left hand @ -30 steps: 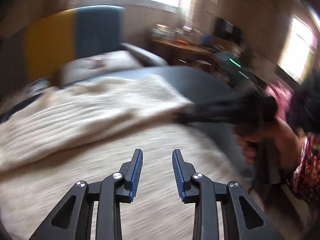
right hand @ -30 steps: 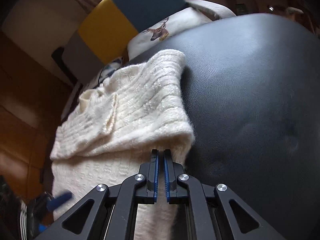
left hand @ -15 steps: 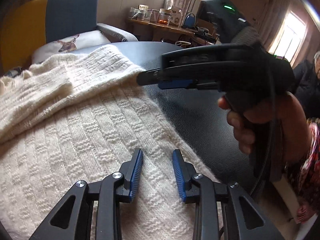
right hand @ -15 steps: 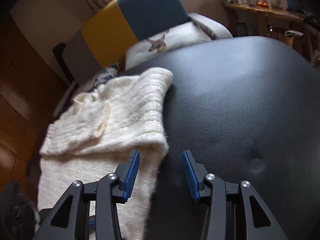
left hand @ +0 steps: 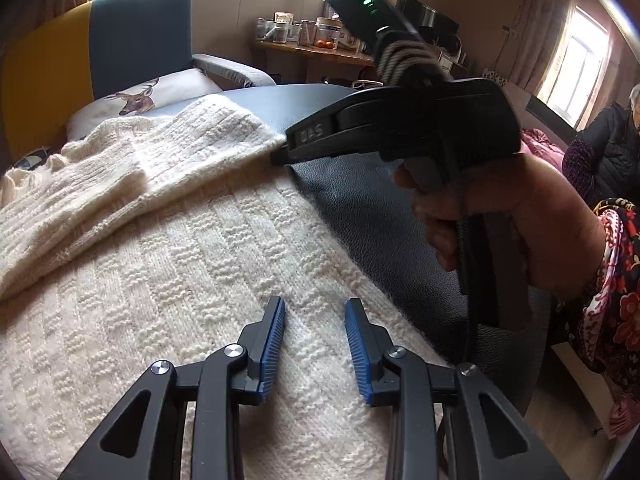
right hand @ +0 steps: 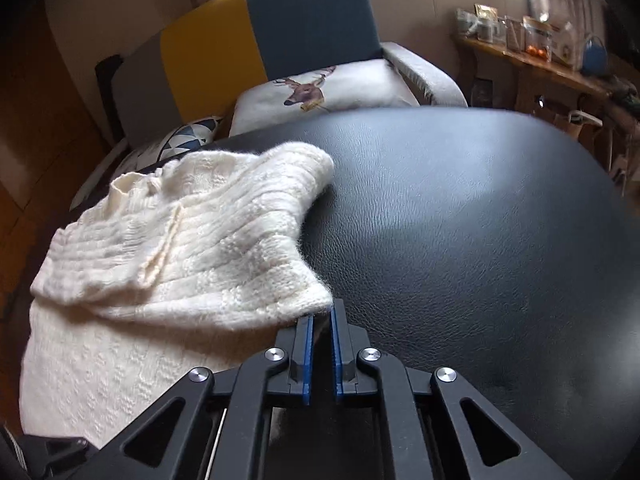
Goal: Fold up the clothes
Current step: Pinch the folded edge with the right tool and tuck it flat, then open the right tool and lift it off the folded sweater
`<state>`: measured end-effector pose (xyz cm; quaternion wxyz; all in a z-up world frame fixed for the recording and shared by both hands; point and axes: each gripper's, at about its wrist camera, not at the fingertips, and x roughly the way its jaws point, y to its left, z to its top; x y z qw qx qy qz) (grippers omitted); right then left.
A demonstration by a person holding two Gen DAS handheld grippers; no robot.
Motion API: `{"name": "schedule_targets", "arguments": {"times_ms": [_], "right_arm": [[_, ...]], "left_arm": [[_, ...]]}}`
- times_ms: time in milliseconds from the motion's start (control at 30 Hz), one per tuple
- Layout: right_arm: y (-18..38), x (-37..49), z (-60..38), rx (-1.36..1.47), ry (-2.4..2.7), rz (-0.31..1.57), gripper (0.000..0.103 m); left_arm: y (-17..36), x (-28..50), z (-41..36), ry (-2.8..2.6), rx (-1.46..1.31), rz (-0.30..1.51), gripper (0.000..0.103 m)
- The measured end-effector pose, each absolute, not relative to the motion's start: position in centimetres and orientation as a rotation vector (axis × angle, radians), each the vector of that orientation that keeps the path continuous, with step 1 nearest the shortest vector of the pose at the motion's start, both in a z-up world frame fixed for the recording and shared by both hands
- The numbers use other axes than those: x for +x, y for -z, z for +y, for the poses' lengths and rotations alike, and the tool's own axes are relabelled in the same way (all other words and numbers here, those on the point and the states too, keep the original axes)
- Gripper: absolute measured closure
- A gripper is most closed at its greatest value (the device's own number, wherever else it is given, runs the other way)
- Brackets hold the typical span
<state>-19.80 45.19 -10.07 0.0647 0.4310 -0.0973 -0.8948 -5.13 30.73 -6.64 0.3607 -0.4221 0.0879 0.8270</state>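
A cream knitted sweater [left hand: 180, 260] lies on a black padded surface [left hand: 360, 208], with one part folded over its far half. My left gripper [left hand: 316, 312] hovers open just above the near knit, and nothing sits between its blue pads. In the right wrist view the sweater [right hand: 180, 248] covers the left side of the black surface [right hand: 460, 220]. My right gripper [right hand: 321, 312] has its jaws almost together on the fuzzy right corner of the folded part. From the left wrist view the right gripper [left hand: 278, 158] touches that same edge, held by a hand [left hand: 500, 216] in a floral sleeve.
A yellow and blue armchair [right hand: 312, 12] with a deer cushion [right hand: 320, 88] stands behind the surface. A wooden desk [left hand: 320, 48] with jars runs along the far wall. A person [left hand: 612, 148] sits at the far right. Bare black padding spreads right of the sweater.
The right gripper let go of the folded part, opened wide, then closed again at the fold's right corner. The left gripper stayed open and settled over the near knit.
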Motion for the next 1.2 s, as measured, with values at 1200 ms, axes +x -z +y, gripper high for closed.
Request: {"name": "schedule_targets", "arguments": {"times_ms": [1200], "right_arm": [[4.4,-14.2,31.7,1.117,2.506,-0.368,0.087]], "left_arm": [[4.6,-9.9,1.6,-2.677,-1.193,-0.173,0.073]]}}
